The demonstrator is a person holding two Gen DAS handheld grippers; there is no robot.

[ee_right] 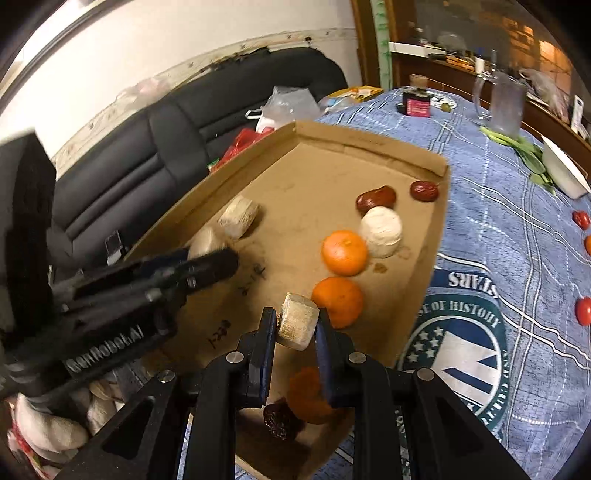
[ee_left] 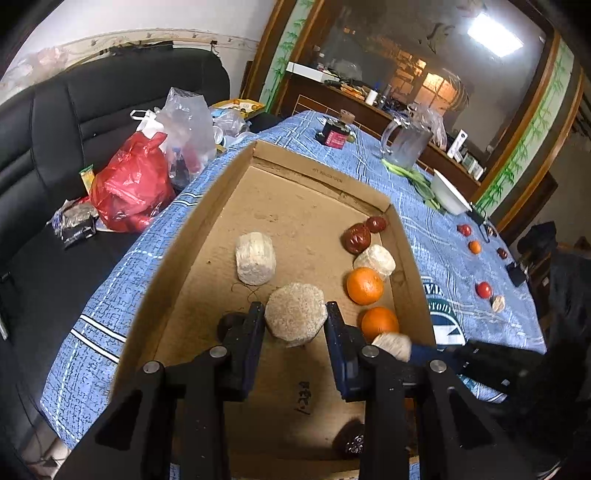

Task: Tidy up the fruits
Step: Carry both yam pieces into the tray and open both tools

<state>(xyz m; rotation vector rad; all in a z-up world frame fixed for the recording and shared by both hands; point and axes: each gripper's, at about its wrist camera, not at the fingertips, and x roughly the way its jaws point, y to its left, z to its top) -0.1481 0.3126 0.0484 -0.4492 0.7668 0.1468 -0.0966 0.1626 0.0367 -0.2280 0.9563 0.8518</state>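
The left tongs [ee_left: 295,314] are clamping a pale foam-netted fruit [ee_left: 295,314] above the cardboard tray [ee_left: 207,192]; the right tongs [ee_right: 297,322] are gripping a smaller wrapped fruit [ee_right: 297,320] over it. Two oranges [ee_left: 365,285], red dates [ee_left: 357,238] and other wrapped fruits [ee_left: 255,263] are lying inside, crowding the right wall. Tomatoes [ee_left: 484,290] are sitting on the blue-clothed counter [ee_left: 461,258] beyond.

Dim, warm indoor light. A bright ceiling panel [ee_left: 495,35] glares, mirrored in dark glass above the cardboard tray [ee_left: 207,206]. Fisheye bending and black vignetting curve every edge. The left gripper [ee_right: 212,254] smears with motion blur in the right wrist view.
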